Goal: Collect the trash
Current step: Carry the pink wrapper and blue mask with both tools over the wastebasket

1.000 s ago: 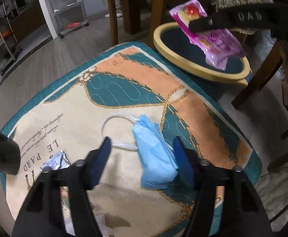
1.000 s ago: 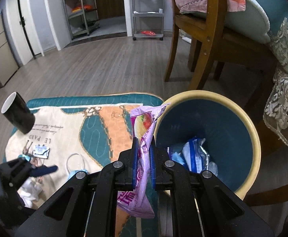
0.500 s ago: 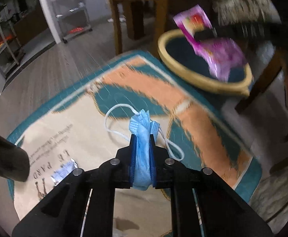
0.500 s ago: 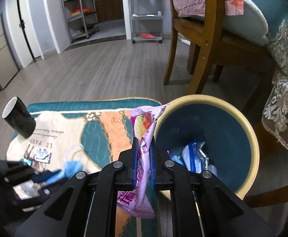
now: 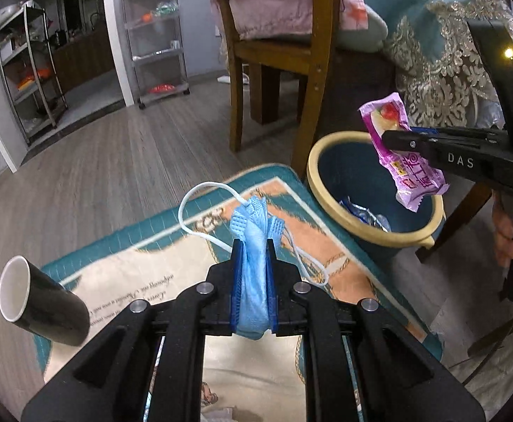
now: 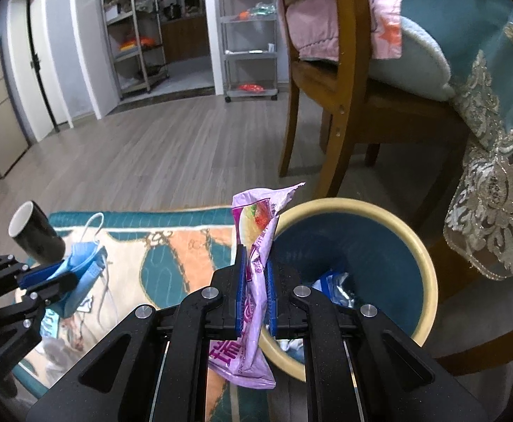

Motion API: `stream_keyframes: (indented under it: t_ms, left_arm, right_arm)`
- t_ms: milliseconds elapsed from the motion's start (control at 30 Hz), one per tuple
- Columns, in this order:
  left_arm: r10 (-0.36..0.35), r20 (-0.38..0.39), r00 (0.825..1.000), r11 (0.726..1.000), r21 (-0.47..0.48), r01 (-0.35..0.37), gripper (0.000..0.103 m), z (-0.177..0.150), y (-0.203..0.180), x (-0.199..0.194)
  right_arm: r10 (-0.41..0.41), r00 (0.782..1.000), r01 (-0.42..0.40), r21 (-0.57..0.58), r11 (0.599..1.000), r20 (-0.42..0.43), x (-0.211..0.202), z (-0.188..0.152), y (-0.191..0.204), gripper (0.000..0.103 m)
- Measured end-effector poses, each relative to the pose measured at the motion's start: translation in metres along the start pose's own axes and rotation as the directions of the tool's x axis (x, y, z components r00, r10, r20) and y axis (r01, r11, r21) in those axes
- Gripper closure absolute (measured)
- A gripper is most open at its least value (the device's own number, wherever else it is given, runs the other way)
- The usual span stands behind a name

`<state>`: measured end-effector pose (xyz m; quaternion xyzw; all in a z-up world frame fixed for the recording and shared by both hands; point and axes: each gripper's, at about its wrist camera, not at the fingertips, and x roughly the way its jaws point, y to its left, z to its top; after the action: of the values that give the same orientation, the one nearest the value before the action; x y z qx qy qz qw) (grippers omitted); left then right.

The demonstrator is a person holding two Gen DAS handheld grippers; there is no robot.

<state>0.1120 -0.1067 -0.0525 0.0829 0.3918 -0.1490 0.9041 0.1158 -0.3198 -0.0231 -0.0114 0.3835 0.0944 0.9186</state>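
Note:
My left gripper (image 5: pixel 252 246) is shut on a crumpled blue face mask (image 5: pixel 254 263), held up off the patterned mat (image 5: pixel 172 274) with its white ear loops dangling. In the right wrist view the same left gripper (image 6: pixel 68 270) and mask (image 6: pixel 84 256) appear at the left. My right gripper (image 6: pixel 255 256) is shut on a pink snack wrapper (image 6: pixel 252 302), which hangs at the near left rim of the blue bin with a cream rim (image 6: pixel 421 256). From the left wrist view the wrapper (image 5: pixel 402 154) hangs over the bin (image 5: pixel 316 179), which holds crumpled wrappers.
A black paper cup (image 5: pixel 42 302) lies on its side at the mat's left edge. A small foil scrap (image 6: pixel 50 321) rests on the mat under the left gripper. A wooden chair (image 5: pixel 274 52) and a draped table (image 6: pixel 495 183) stand behind the bin. A hand (image 5: pixel 509 232) grips the right handle.
The left gripper closed on the blue mask and lifted it off the mat toward the bin. The right gripper rose slightly, still holding the pink wrapper.

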Motion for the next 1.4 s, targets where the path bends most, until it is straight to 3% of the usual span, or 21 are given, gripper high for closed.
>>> stream_keyframes:
  t_ms: [367,733,967,1400]
  left_arm:
    - [0.005,0.038,0.999,1.000,-0.004,-0.005,0.092,0.018,-0.006,0.000]
    - [-0.044,0.035,0.998,0.998,0.047,0.042,0.092,0.032,-0.043,0.023]
    - [-0.094,0.013,0.995,0.992,0.082,0.093,0.092,0.039,-0.079,0.047]
    - [-0.165,-0.085,0.983,0.972,0.153,0.176,0.092,0.040,-0.133,0.098]
  right_arm:
    - [-0.005,1.000,0.004,0.075,0.997,0.008,-0.001,0.002,-0.029,0.092]
    - [-0.048,0.999,0.050,0.161,0.986,-0.017,0.007,-0.007,-0.071,0.092]
    - [-0.085,0.995,0.096,0.252,0.963,-0.055,0.011,-0.019,-0.107,0.092]
    - [-0.117,0.981,0.157,0.273,0.949,-0.156,0.028,-0.044,-0.137,0.091]
